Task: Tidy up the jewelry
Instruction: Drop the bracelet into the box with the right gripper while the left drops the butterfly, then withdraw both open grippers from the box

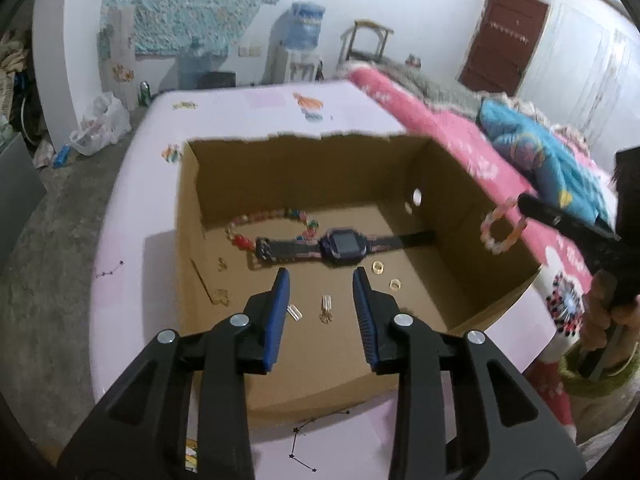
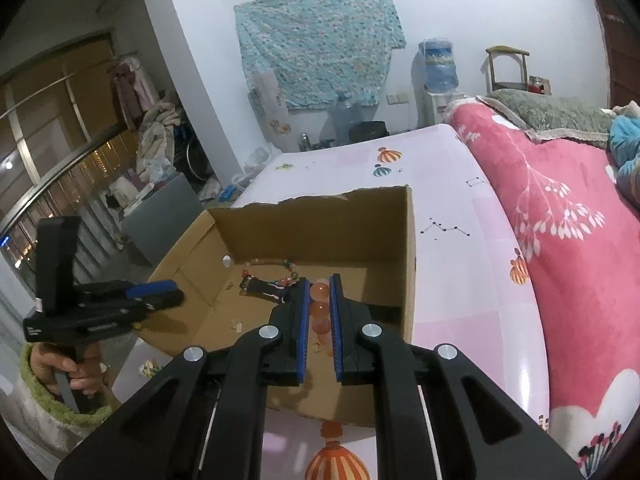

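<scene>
Centrally in the left wrist view, the left gripper (image 1: 322,276) hangs over the box (image 1: 188,208), jaws parted, nothing between them. Just below its tips lie two small gold clasps (image 1: 327,308). Mid-frame on the box floor lie the watch (image 1: 340,245), a bead necklace (image 1: 272,220) and two gold rings (image 1: 386,276). At right, the right gripper (image 1: 516,202) carries the bracelet (image 1: 500,228) above the box's right wall.

Next, in the right wrist view, the right gripper (image 2: 320,280) at lower centre is clamped on the bracelet (image 2: 321,304), over the box (image 2: 408,280). The left gripper (image 2: 176,292) sits at left, held by a hand (image 2: 68,368).
</scene>
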A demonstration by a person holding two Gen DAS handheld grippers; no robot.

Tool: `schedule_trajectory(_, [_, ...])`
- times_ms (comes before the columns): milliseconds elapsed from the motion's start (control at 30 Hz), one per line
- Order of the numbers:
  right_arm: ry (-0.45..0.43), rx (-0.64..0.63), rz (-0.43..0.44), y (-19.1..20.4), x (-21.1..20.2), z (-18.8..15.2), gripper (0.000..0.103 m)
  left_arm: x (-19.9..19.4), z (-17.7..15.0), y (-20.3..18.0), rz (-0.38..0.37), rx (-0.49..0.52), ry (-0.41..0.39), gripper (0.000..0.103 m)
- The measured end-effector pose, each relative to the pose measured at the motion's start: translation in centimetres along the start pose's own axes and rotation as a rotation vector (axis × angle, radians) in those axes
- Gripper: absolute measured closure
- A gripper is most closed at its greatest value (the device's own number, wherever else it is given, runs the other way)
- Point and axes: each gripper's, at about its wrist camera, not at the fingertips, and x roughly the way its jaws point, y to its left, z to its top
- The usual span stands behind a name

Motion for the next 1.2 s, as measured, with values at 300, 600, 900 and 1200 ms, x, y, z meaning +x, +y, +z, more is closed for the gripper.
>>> schedule_trajectory(300, [0.112, -0.021, 0.025, 0.2, 3.3, 0.8, 0.092, -5.4, -0.4, 1.7, 0.076, -0.052, -0.177, 0.032])
schedule_trajectory(600, [0.065, -0.027, -0.121, -0.6, 1.1, 0.6, 0.083, -4.1, -2.5, 3.8, 0.054, -0.163, -0.122, 0.027])
schedule_trajectory(900, [0.050, 0.186, -0.129, -5.0, -0.9, -1.1, 0.052, -1.6, -3.5, 4.2, -0.031, -0.254, -0.039, 0.021])
schedule_trajectory(1200, [0.214, 0.151, -0.035, -3.5, 2.0, -2.7, 0.048, -0.4, -4.3, 4.4, -0.067, -0.356, -0.003, 0.020])
